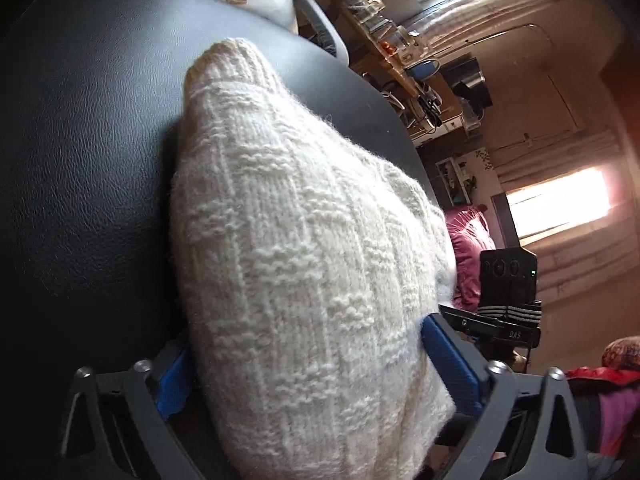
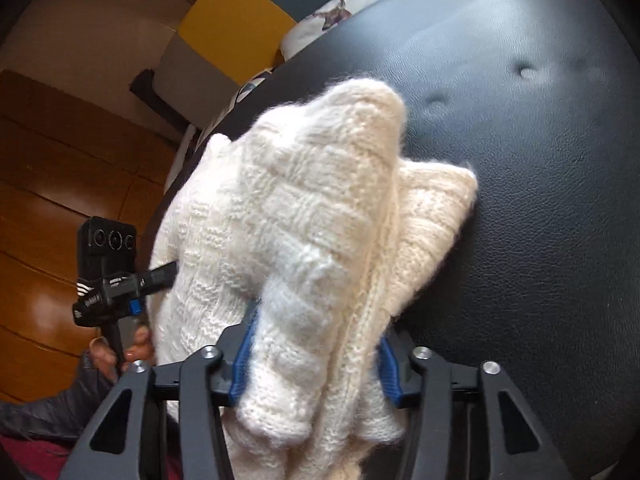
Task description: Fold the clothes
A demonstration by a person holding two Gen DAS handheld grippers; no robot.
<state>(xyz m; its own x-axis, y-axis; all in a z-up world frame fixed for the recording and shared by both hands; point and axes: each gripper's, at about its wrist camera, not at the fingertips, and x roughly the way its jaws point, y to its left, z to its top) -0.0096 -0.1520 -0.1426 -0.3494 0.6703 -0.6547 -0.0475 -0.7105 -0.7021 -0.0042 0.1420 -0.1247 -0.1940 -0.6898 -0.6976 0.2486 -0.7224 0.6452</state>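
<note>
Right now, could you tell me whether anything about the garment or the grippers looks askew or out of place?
Nothing is damaged or spilled. The cream knit sweater is bunched in thick, uneven layers on the black leather seat, not flat; the right gripper and left gripper both clamp wads of it.

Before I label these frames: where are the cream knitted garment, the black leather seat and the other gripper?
cream knitted garment (image 1: 288,240): left wrist view, textured middle.
black leather seat (image 2: 540,160): right wrist view, bare surface.
left gripper (image 2: 116,300): right wrist view, its body.

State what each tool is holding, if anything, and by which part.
Both tools hold the same cream knitted garment. The left tool clamps a thick bunched fold of it. The right tool clamps gathered layers near a ribbed edge, over the black padded surface.
</note>
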